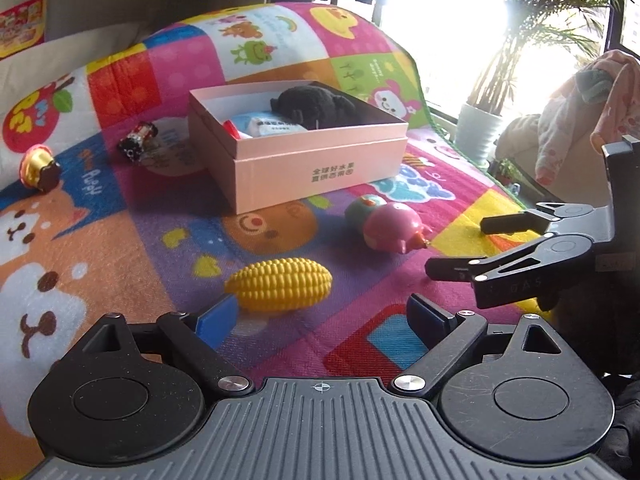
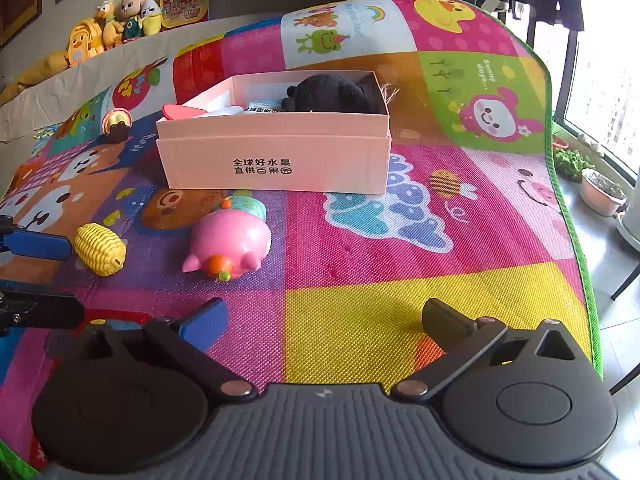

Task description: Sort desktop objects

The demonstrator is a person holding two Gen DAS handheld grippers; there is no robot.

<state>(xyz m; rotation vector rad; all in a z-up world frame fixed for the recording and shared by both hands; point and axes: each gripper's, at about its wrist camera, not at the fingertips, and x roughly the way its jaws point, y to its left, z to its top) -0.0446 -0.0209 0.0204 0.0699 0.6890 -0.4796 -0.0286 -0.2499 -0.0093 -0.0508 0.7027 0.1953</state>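
well, corn [image 1: 280, 285] just ahead of open jaws

On the play mat [image 2: 400, 260]: 1 pink box [image 2: 276, 160], w/ 1 black plush [image 2: 332, 94] and 1 white packet [image 1: 272, 126] inside. Loose toys: 1 yellow corn [image 1: 280, 284], 1 pink pig [image 2: 230, 246], 1 gold-topped cupcake toy [image 1: 38, 166], 1 small black-red toy [image 1: 138, 140]. Approx. 4 plush dolls [image 2: 116, 20] sat on the ledge behind. 2 potted plants [image 2: 602, 192] by the window.

Play mat [image 2: 400, 280]: pink box [image 2: 276, 160], corn [image 2: 98, 249], pig toy [image 2: 230, 244].
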